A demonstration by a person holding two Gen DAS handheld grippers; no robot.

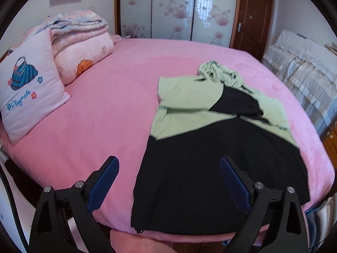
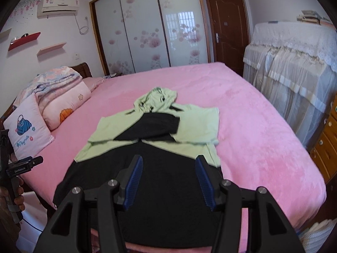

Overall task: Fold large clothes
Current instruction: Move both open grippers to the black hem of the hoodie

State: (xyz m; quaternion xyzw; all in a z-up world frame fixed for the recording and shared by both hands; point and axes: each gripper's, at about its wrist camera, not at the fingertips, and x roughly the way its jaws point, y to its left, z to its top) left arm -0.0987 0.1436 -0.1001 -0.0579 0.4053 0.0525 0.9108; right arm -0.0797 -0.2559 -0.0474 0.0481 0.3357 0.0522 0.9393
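Note:
A large hooded top [image 1: 210, 147], pale green above and black below, lies on the pink bed [image 1: 105, 116] with both sleeves folded in across the chest and the hood crumpled at the far end. It also shows in the right wrist view [image 2: 147, 147]. My left gripper [image 1: 168, 162] is open and empty, held above the hem's left part near the bed's front edge. My right gripper [image 2: 168, 160] is open and empty, above the black lower half of the top. The left gripper's body [image 2: 12, 172] shows in a hand at the right wrist view's left edge.
A white cushion [image 1: 29, 86] and folded quilts [image 1: 80, 42] sit at the bed's left end. A lace-covered cabinet [image 2: 294, 73] stands to the right of the bed, with wooden drawers [image 2: 326, 147] beside it. A wardrobe [image 2: 147, 31] and a door [image 2: 227, 27] are behind.

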